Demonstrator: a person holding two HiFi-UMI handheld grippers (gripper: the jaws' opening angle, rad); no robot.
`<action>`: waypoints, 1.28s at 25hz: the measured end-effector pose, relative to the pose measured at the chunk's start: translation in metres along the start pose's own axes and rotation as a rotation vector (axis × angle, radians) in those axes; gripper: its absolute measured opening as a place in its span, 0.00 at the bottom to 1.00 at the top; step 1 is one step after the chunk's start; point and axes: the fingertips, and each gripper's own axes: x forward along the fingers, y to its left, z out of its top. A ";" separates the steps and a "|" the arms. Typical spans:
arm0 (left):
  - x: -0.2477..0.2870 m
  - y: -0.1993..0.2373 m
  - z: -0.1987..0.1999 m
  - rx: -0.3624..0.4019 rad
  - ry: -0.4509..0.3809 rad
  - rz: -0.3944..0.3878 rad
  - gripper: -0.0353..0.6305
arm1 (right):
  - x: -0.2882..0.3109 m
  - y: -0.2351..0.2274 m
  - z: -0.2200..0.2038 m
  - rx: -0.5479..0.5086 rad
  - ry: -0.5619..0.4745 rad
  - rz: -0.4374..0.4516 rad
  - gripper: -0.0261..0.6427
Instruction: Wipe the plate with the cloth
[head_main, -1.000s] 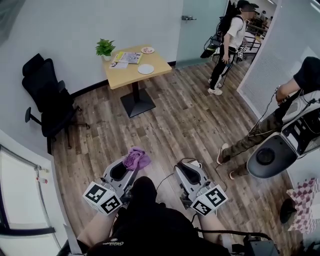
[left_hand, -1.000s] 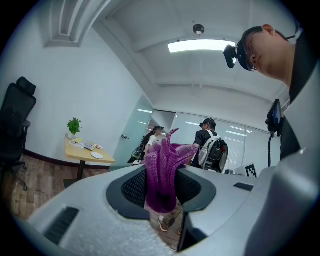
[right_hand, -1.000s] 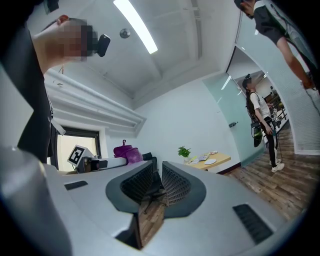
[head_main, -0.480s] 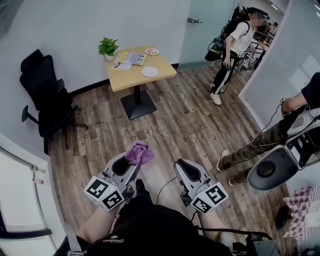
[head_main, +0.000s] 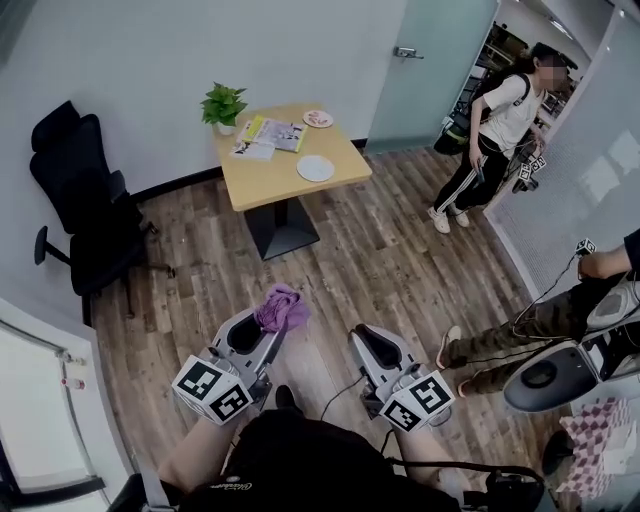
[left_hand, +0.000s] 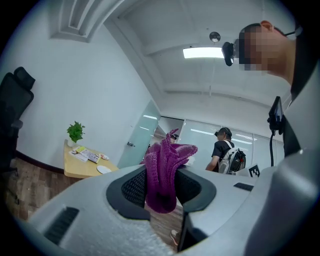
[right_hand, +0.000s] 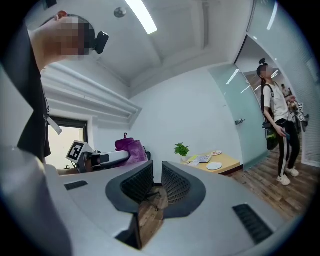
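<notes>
Nothing is wiped yet. Your left claw (head_main: 266, 326) is clamped on the purple cloth (head_main: 281, 306), held low in front of you and angled upward. Your right claw (head_main: 366, 338), level beside it, is all but closed with nothing in it. The white plate (head_main: 315, 168) waits on the worktop (head_main: 268, 175), well apart across the floor.

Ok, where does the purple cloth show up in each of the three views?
Head view: cloth low, left of centre, bunched at the tip of the left gripper.
Left gripper view: cloth at the centre, clamped between the jaws.
Right gripper view: cloth small, left of centre, beyond the jaws.
Shared landmark: the potted plant on the yellow table, seen in all three views.
</notes>
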 end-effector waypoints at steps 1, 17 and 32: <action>0.005 0.012 0.005 0.000 0.004 -0.004 0.24 | 0.013 -0.003 0.002 -0.001 -0.001 -0.011 0.12; 0.038 0.097 0.039 -0.027 0.000 -0.051 0.24 | 0.099 -0.034 0.025 -0.096 0.013 -0.107 0.12; 0.105 0.118 0.038 0.038 0.039 -0.061 0.24 | 0.140 -0.092 0.031 -0.082 -0.050 -0.095 0.12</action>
